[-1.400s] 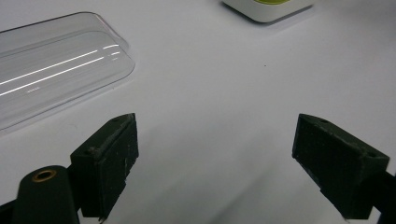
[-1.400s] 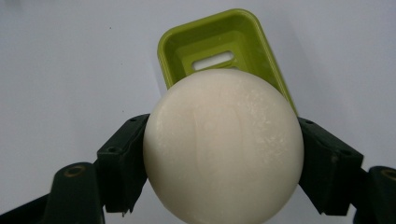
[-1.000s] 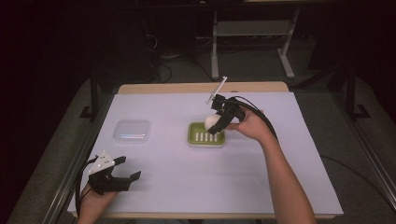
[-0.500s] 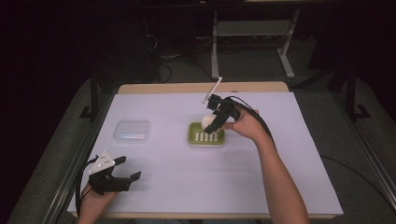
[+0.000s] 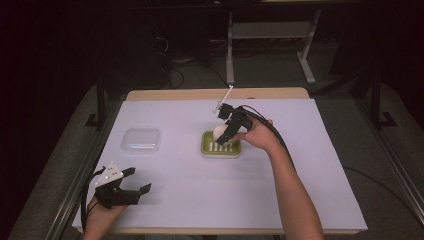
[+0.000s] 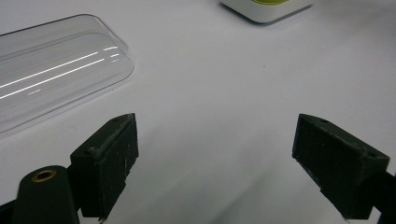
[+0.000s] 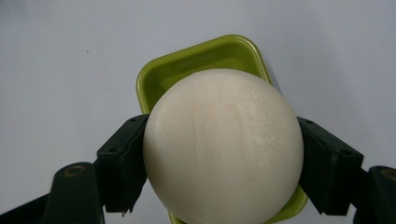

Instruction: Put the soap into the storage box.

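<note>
Round off-white soap bar, smooth and faintly veined, held between the right claw's jaws over the far left part of a green rectangular soap dish. Dish sits flat mid-table, ridged inside. Clear plastic lid lies flat, well to its left.

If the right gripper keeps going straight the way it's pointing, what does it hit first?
Probably the green soap dish, right behind the white soap clamped in the right gripper; depth is unclear.

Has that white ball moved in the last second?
Yes. The white ball, held in the right gripper, came down closer to the green dish.
</note>
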`<state>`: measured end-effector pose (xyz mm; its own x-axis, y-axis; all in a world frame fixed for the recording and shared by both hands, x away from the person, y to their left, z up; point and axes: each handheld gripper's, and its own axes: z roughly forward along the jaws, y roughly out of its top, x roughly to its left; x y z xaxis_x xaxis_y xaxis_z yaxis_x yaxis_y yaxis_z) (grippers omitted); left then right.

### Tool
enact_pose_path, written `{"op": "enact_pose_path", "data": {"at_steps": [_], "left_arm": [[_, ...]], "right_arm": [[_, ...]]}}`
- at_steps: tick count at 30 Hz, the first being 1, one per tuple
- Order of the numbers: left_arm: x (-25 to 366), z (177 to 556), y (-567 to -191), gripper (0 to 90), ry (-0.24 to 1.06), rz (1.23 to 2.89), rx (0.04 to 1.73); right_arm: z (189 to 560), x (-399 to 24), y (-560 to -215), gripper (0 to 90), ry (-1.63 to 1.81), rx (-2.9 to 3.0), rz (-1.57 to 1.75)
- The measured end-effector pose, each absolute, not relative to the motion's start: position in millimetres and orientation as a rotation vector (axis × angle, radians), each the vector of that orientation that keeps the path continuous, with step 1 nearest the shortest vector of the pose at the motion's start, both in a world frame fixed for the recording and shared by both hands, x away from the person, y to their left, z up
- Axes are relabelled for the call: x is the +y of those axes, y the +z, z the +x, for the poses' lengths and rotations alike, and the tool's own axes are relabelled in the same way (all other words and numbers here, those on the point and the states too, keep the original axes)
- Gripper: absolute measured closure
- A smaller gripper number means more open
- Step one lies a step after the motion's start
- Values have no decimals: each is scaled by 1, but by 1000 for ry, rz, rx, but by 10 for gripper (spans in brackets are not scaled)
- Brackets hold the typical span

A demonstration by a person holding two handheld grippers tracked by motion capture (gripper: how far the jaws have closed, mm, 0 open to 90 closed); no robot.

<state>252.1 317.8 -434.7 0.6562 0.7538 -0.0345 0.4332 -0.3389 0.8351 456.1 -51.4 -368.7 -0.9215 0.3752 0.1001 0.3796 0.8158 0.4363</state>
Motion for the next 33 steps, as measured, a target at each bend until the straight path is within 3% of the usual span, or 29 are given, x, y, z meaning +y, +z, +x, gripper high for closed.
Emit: {"op": "enact_pose_path", "data": {"at_steps": [33], "left_arm": [[318, 252, -435, 142, 451, 1982, 926]], "right_arm": [[460, -39, -392, 246, -636, -2975, -623]]}}
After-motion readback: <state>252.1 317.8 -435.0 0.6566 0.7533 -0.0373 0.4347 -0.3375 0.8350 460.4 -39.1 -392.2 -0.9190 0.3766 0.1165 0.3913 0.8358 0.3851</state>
